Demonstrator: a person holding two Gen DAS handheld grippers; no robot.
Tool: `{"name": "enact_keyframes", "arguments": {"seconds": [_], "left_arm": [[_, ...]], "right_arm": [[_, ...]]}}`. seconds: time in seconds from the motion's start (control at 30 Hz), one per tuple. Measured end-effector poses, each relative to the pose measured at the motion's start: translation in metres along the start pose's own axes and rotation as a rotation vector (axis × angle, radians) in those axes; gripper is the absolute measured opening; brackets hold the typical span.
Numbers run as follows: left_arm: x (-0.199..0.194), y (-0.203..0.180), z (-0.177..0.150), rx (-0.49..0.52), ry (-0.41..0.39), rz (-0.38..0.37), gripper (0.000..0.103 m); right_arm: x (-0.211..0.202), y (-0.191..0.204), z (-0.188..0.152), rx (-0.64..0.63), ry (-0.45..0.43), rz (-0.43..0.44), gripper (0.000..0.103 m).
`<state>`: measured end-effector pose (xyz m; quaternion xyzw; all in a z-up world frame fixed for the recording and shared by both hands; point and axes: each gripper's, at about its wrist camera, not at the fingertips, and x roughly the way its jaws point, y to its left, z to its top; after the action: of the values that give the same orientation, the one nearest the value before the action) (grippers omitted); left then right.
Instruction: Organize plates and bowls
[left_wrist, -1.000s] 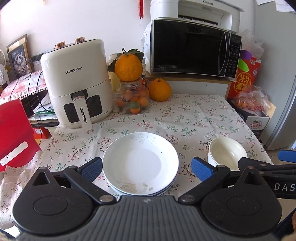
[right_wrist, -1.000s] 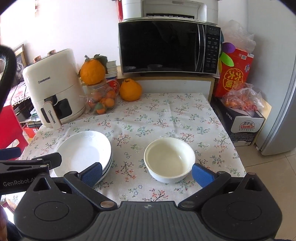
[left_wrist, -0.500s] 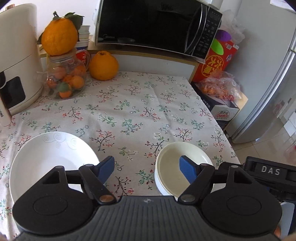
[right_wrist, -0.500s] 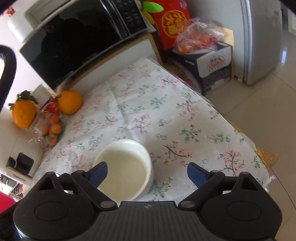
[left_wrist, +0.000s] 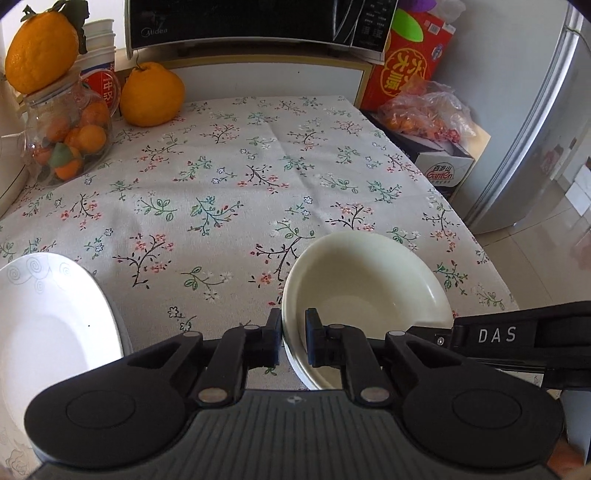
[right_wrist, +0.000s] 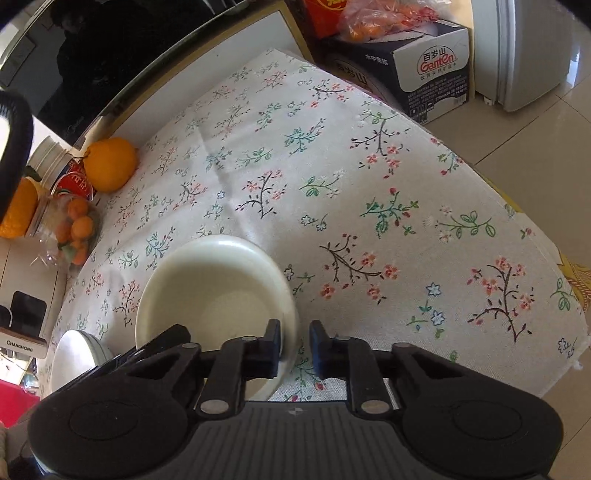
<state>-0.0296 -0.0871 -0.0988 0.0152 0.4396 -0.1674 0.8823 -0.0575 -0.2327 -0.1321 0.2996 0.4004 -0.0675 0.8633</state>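
A cream bowl (left_wrist: 365, 288) stands on the flowered tablecloth (left_wrist: 229, 192) near the front right. My left gripper (left_wrist: 293, 334) is closing on the bowl's left rim, one pad inside and one outside, gripping the wall. In the right wrist view the same bowl (right_wrist: 214, 291) has my right gripper (right_wrist: 295, 343) closing on its right rim in the same way. The right gripper's black body marked DAS (left_wrist: 517, 336) reaches in from the right. A stack of white plates (left_wrist: 48, 325) lies at the front left, also visible as plates (right_wrist: 74, 350).
A glass jar of small oranges (left_wrist: 66, 147) and a large orange (left_wrist: 151, 94) stand at the back left, in front of a microwave (left_wrist: 251, 22). Cardboard boxes (left_wrist: 439, 162) and a fridge (left_wrist: 535, 129) stand beyond the table's right edge. An air fryer (right_wrist: 22, 332) is at far left.
Both grippers dropped toward the bowl and swung in from wide open to pinched on its opposite rims. The left view shifted from the plates to the bowl; the right gripper rolled.
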Motion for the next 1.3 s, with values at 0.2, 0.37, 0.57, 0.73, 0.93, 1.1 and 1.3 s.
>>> {"name": "enact_keyframes", "arguments": {"seconds": [0.2, 0.37, 0.57, 0.73, 0.93, 1.1, 1.3], "left_arm": [[-0.011, 0.003, 0.002, -0.001, -0.027, 0.024, 0.01], [-0.039, 0.007, 0.003, -0.004, -0.096, 0.06, 0.01], [-0.072, 0.02, -0.004, -0.025, -0.162, 0.13, 0.011], [-0.094, 0.041, -0.009, -0.063, -0.183, 0.181, 0.011], [-0.109, 0.074, -0.022, -0.13, -0.164, 0.234, 0.011], [-0.116, 0.103, -0.028, -0.198, -0.142, 0.256, 0.011], [-0.12, 0.13, -0.037, -0.275, -0.111, 0.263, 0.011]], "right_arm": [[-0.007, 0.011, -0.002, -0.036, -0.037, 0.004, 0.006], [-0.026, 0.03, -0.005, -0.086, -0.094, 0.043, 0.006], [-0.047, 0.061, -0.016, -0.152, -0.155, 0.09, 0.007], [-0.053, 0.088, -0.029, -0.215, -0.163, 0.125, 0.007], [-0.047, 0.126, -0.049, -0.312, -0.135, 0.163, 0.007], [-0.036, 0.156, -0.066, -0.394, -0.104, 0.18, 0.007], [-0.026, 0.182, -0.08, -0.457, -0.077, 0.187, 0.007]]}}
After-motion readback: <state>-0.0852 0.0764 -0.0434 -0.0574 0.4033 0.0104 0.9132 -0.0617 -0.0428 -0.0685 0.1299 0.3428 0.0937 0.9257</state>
